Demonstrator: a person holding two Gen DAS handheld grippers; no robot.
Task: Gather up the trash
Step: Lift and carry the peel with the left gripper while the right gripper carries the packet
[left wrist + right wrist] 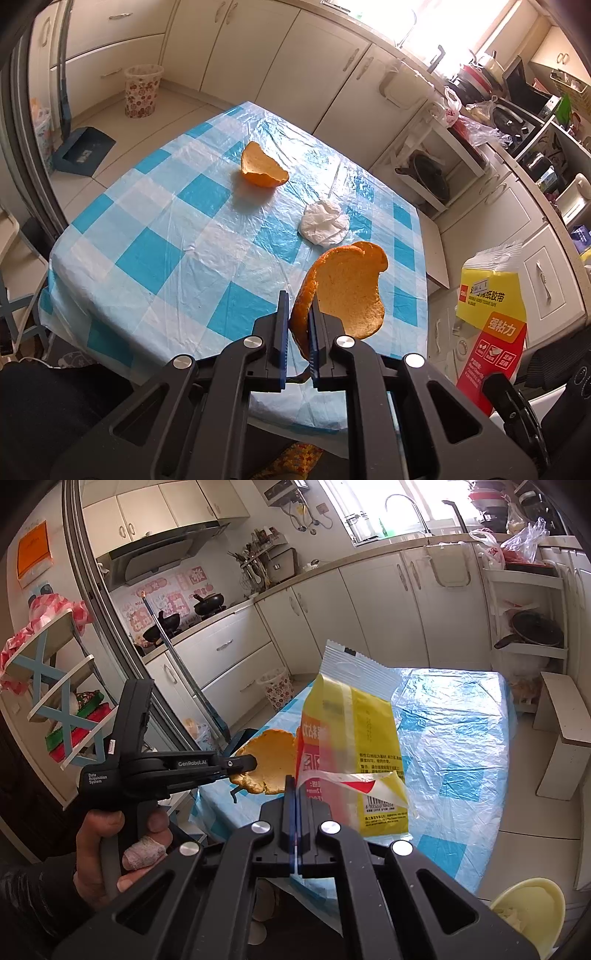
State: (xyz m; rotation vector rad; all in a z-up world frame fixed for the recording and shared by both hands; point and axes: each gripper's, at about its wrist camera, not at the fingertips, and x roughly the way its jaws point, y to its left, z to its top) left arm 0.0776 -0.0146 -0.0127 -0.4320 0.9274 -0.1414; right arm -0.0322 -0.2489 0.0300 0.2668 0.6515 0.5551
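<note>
Both tongs are clamped: my left gripper [298, 314] pinches a big orange peel [347, 291] above the near table edge, my right gripper [295, 794] grips a yellow wrapper [354, 731]. On the blue-checked plastic tablecloth [166, 236] I see another peel [263, 166] and a crumpled white tissue [324, 223] (well apart). Cream cabinets [306, 62] line the kitchen; a patterned bin [142, 90] stands on the floor beyond the table.

Cream cabinets [280, 62] line the wall behind the checked table [177, 229]; a bright window [373, 502] (overexposed) sits above them.
</note>
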